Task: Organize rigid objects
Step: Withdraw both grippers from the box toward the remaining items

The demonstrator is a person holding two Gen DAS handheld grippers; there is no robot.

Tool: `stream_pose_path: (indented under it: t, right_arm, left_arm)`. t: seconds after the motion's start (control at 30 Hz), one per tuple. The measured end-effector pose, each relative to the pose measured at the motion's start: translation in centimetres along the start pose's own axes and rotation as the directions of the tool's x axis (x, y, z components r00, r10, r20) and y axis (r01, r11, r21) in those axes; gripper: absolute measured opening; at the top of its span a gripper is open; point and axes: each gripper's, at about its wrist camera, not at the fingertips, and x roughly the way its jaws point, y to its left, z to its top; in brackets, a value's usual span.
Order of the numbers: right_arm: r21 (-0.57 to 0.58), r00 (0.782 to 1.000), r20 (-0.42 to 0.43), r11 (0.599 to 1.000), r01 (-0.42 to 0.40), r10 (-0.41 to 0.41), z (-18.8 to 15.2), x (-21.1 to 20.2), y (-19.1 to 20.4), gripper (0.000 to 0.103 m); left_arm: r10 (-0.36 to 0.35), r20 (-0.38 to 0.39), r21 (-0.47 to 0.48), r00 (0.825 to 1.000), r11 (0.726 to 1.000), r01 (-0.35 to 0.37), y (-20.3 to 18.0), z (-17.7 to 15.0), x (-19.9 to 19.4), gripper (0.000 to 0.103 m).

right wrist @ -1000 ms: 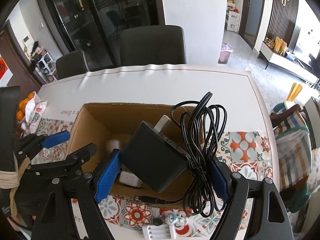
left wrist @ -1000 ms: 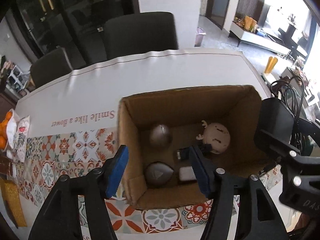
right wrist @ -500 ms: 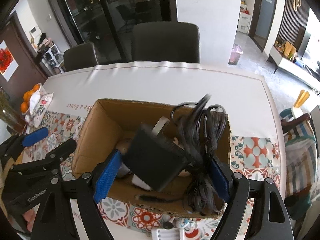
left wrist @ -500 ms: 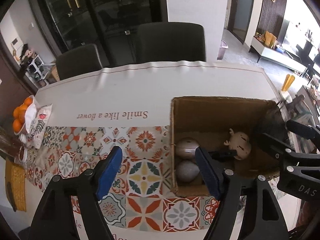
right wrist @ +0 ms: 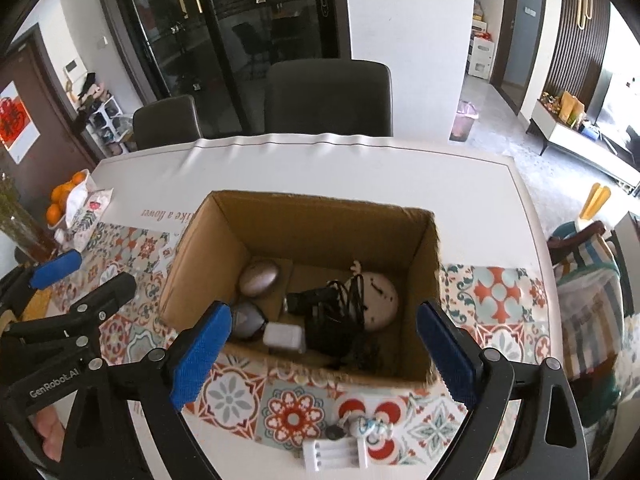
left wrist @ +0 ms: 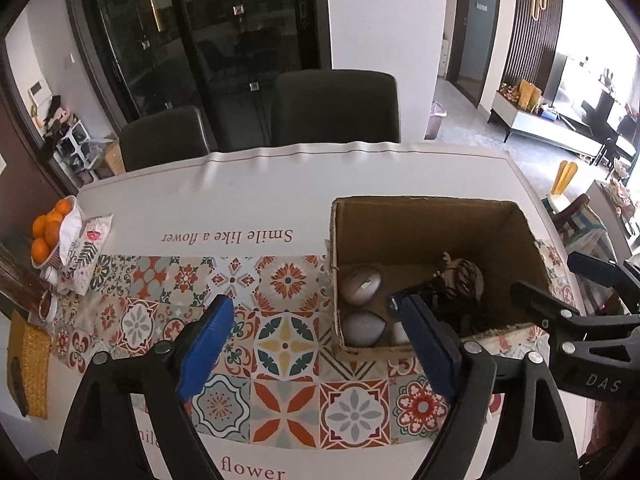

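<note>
Adapter sits in the box, both tools spread empty, jaws just opened. Next I'd lift the right tool clear, then grab the white comb.

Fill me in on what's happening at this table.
A person is sorting small items into an open brown cardboard box on the patterned tablecloth. The black power adapter with its coiled cable now lies in the box. The right hand-held gripper above it is open and empty, its jaws having just been opening. The left hand-held gripper is open and empty too. A white ridged plastic piece remains outside.
</note>
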Motion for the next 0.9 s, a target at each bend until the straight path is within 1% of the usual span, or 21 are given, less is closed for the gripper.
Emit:
stream_pose_path:
  t: [0.2,0.47,0.63,0.9]
  right_arm:
    - [-0.011,1.0,0.01,1.0,-0.002,0.002,-2.4,-2.1,-0.3,0.094]
    - [-0.013,1.0,0.011,1.0,-0.012,0.013,-5.4,-3.8,-0.6,0.094]
    - [-0.039,1.0,-0.014,0.999,-0.02,0.019,-7.1,-3.8,-0.4,0.094]
    - [-0.045,0.998,-0.064,0.999,-0.03,0.027,-9.4,-3.1,-0.4,0.094]
  left_arm:
    - [-0.016,0.015,-0.015,1.0,1.0,0.016,-0.6,-1.6,-1.9,0.089]
    - [0.003,0.011,-0.003,1.0,1.0,-0.003,-1.1,-4.4,-3.2,0.09]
    - [0.015,0.002,0.005,1.0,1.0,-0.015,-1.3,-6.2,-3.6,0.09]
    - [0.013,-0.041,0.001,0.999,1.0,-0.013,-1.6,-8.7,-3.4,0.09]
